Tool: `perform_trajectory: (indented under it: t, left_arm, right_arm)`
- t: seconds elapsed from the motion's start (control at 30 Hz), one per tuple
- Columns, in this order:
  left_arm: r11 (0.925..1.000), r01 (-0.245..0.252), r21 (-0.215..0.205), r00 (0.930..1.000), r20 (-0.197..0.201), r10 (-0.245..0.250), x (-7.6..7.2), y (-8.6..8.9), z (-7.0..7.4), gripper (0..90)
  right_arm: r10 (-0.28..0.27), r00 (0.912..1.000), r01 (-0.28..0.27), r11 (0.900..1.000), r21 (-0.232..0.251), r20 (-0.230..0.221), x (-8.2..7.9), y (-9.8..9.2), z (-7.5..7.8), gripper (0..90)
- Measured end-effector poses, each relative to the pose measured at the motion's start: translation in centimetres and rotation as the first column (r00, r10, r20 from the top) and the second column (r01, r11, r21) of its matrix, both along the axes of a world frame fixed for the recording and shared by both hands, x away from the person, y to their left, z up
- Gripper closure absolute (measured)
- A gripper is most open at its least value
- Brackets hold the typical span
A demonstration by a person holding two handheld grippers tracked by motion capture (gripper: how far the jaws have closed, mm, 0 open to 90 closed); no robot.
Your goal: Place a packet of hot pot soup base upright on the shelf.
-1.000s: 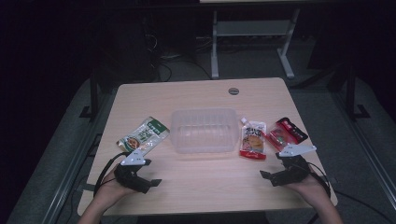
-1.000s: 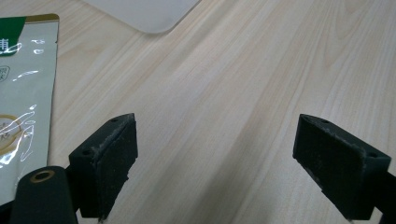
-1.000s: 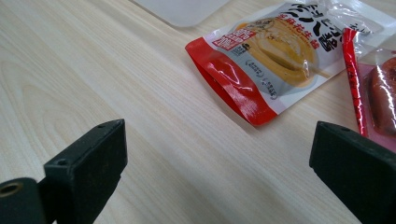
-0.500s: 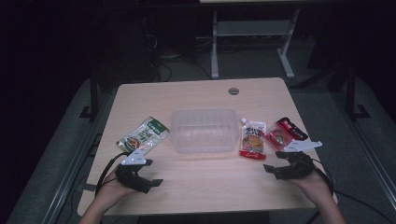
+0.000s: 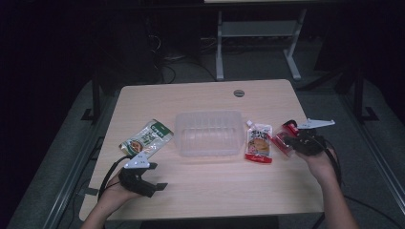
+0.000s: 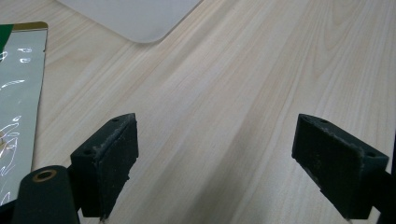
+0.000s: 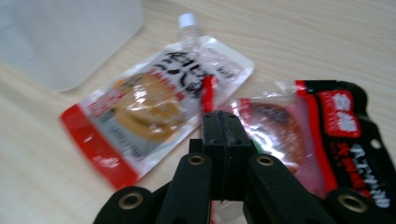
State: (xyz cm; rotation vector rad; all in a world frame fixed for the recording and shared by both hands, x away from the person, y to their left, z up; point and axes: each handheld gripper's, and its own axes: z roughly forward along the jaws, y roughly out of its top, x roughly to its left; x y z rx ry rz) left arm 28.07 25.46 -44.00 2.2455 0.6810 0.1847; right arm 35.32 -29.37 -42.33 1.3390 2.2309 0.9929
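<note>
Black jaws of the right gripper [image 7: 223, 122] come first in its own view: they have just been closing and now stand pressed together, pinching the near edge of the red-and-black snack packet [image 7: 327, 140]. In the high view that gripper [image 5: 292, 141] sits at the table's right side, over the same packet [image 5: 284, 138].

Step in hand, as judged: lifting the packet, presumably toward the clear plastic container [image 5: 209, 133]. Only a thin strip of film appears to be caught, so a slow, level lift would serve best; a quick pull could slip the edge free. The packet's clear corner overlaps the neighbouring pouch, so it should be raised straight up before travelling across.

Left gripper [image 5: 152, 187]: at rest near the table's front left, jaws wide apart, nothing between them; its own view shows bare wood between the pads [image 6: 109, 163].

Light wooden table [image 5: 200, 191].

Spouted pouch [image 7: 154, 100], white cap, red border: just left of the held packet, touching it at the corner, and just right of the container [image 7: 70, 37].

Green-and-silver sachet [image 5: 146, 138]: left of the container, beyond the left gripper.

Round cable port [image 5: 239, 92]: far edge of the table.
</note>
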Motion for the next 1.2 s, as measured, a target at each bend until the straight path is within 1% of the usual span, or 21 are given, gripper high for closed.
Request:
perform_trajectory:
  t: [0.1,0.2,0.27,0.4,0.5,0.53,0.7,0.87,0.93,1.1,1.2]
  left_arm:
    - [1.0000,-0.001,-0.005,1.0000,-0.004,0.001,0.1,0.0,0.0,14.2]
    - [1.0000,0.003,-0.003,1.0000,-0.004,-0.003,0.1,0.0,0.0,14.2]
    - [1.0000,0.005,-0.003,1.0000,0.000,-0.005,0.0,-0.1,0.0,14.2]
    - [1.0000,0.007,-0.003,1.0000,0.000,-0.007,-0.1,-0.3,0.0,14.2]
    - [1.0000,0.007,-0.001,1.0000,-0.006,-0.007,-0.1,-0.3,-0.1,14.2]
    - [1.0000,0.007,0.001,1.0000,-0.006,-0.007,-0.1,-0.3,-0.1,14.3]
    - [0.9999,0.011,0.004,0.9999,-0.008,-0.011,-0.2,-0.3,-0.1,14.3]
    - [0.9999,0.016,0.004,0.9998,-0.007,-0.016,-0.3,-0.3,-0.1,14.4]
    - [0.9998,0.018,0.005,0.9998,-0.007,-0.017,-0.3,-0.3,-0.1,14.4]
    - [0.9998,0.020,0.005,0.9997,-0.015,-0.020,-0.4,-0.4,-0.2,14.5]
    - [0.9998,0.020,0.004,0.9997,-0.016,-0.020,-0.4,-0.4,-0.2,14.4]
  right_arm:
    - [-0.030,0.9995,0.030,0.999,-0.018,-0.005,1.3,-0.6,-0.3,89.8]
    - [-0.046,0.9988,0.045,0.998,-0.035,-0.014,2.3,-0.9,-0.7,89.8]
    - [-0.043,0.9988,0.043,0.998,-0.038,-0.021,2.9,-1.0,-1.1,89.8]
    - [-0.047,0.9985,0.046,0.998,-0.046,-0.028,3.6,-0.9,-1.6,89.8]
    - [-0.048,0.9975,0.045,0.997,-0.062,-0.051,3.9,-0.7,-2.1,89.8]
    - [-0.044,0.9974,0.039,0.996,-0.075,-0.058,3.9,-0.6,-2.3,89.8]
    - [-0.042,0.9970,0.037,0.997,-0.073,-0.065,3.9,-0.7,-2.4,89.9]
    - [-0.038,0.9966,0.031,0.995,-0.090,-0.073,3.6,-0.6,-2.3,90.0]
    - [-0.025,0.9969,0.018,0.995,-0.097,-0.074,3.4,-0.6,-2.3,90.0]
    - [-0.009,0.9960,0.000,0.995,-0.099,-0.089,2.7,-0.7,-2.2,90.0]
    - [-0.001,0.9949,-0.010,0.995,-0.101,-0.101,2.0,-0.6,-2.0,90.0]
